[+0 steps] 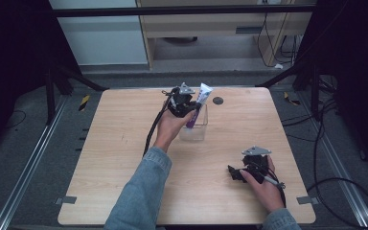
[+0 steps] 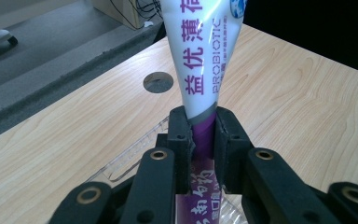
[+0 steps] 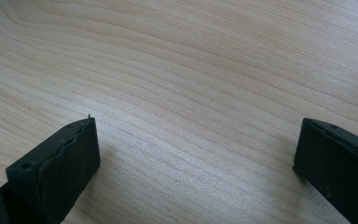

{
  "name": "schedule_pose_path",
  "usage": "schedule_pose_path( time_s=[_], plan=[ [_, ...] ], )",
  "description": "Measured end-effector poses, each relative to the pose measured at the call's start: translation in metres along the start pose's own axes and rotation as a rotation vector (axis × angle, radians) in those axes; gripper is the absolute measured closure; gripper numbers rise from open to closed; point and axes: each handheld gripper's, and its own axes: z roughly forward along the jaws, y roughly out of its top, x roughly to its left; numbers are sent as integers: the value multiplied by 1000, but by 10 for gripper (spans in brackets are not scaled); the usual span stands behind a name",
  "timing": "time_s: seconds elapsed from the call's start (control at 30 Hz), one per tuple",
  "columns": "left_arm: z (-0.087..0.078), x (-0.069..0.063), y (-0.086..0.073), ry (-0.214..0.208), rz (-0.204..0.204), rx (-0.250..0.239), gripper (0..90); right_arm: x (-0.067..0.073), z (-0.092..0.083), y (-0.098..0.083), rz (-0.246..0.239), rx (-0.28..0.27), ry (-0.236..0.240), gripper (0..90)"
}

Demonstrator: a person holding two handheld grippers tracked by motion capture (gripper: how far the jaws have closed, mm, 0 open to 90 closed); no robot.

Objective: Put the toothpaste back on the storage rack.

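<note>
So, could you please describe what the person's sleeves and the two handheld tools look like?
Both forearms wear blue denim sleeves. The left tool and the right tool are black, each topped by a grey three-cornered plate, with a black cable trailing back. Up close, the left tool's linkage arms carry brass-coloured rivets, and the right tool's jaws are flat black blocks with ridged inner faces.

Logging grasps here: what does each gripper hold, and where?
Left gripper pinches the toothpaste tube around its middle, where white meets purple. Right gripper holds nothing.
</note>
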Motion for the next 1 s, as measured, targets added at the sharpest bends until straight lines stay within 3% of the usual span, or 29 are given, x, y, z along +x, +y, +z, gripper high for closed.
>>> schedule_pose_path(
  time_s=[1.0],
  plan=[
    [-6, 6, -12, 7, -3, 56, 783, 0, 0, 0, -1, 0, 0, 4]
  ],
)
